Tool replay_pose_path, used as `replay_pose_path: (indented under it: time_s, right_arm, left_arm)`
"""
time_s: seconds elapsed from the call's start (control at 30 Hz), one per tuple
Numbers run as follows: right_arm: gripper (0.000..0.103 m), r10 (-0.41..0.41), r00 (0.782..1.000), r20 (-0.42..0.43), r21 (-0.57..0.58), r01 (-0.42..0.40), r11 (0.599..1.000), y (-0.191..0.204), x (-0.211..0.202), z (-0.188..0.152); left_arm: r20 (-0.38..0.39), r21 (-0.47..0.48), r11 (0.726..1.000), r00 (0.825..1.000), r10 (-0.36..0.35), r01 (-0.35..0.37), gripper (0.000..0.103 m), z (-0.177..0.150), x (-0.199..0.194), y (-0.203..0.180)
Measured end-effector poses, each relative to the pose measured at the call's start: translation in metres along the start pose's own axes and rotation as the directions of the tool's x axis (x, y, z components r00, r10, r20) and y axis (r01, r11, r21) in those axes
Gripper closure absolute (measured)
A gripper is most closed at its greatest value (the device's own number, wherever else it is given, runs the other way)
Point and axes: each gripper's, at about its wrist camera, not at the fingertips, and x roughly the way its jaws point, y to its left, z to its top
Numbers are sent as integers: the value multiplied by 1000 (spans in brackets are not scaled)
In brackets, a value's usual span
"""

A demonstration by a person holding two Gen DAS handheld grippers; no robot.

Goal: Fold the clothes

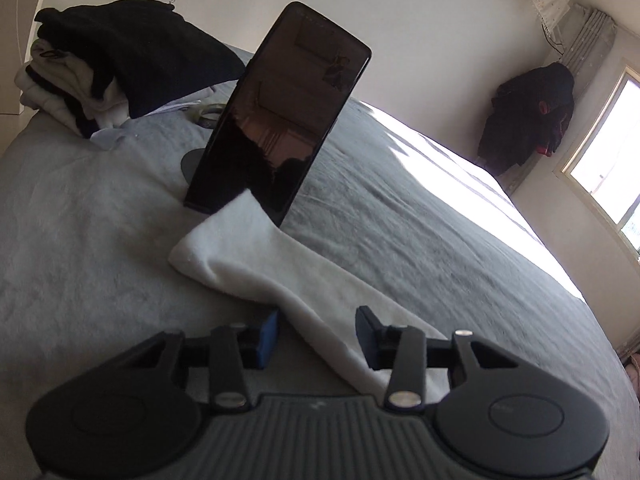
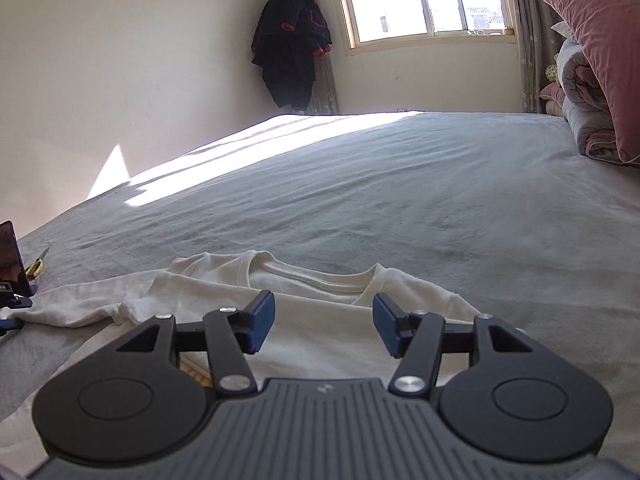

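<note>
- You are hovering your left gripper (image 1: 317,334), fingers apart and empty, over the white shirt's (image 2: 320,320) sleeve (image 1: 248,252), probably to fold it inward.
- You are keeping your right gripper (image 2: 323,326) open and empty near the collar (image 2: 308,276), likely ready to steady the shirt on the bed (image 2: 400,184).

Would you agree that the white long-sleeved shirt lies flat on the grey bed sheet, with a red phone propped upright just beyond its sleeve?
Not quite: the phone is black, not red, as the left wrist view shows. The white long-sleeved shirt does lie flat on the grey bed sheet, and the phone stands propped upright just beyond its sleeve.
</note>
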Motion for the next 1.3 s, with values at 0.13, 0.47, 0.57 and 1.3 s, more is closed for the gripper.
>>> replay_pose_path:
  time_s: [0.13,0.47,0.57,1.3]
  right_arm:
    - [44,6,1000,-24,-3,-6,1000,4,6,-1]
    - [44,249,967,-55,159,-238,958,17,12,-1]
    - [44,310,948,-68,198,-292,936,24,18,-3]
    - [35,390,921,-11,573,-314,757,-43,19,-17]
  left_arm:
    - [63,-4,1000,998,-12,13,94,3,-4,-9]
    - [242,105,960,930,-277,259,96,21,-54,-64]
    - [240,111,925,893,-381,364,96,25,-67,-86]
    - [-175,119,589,601,-780,799,96,-78,-74,-223]
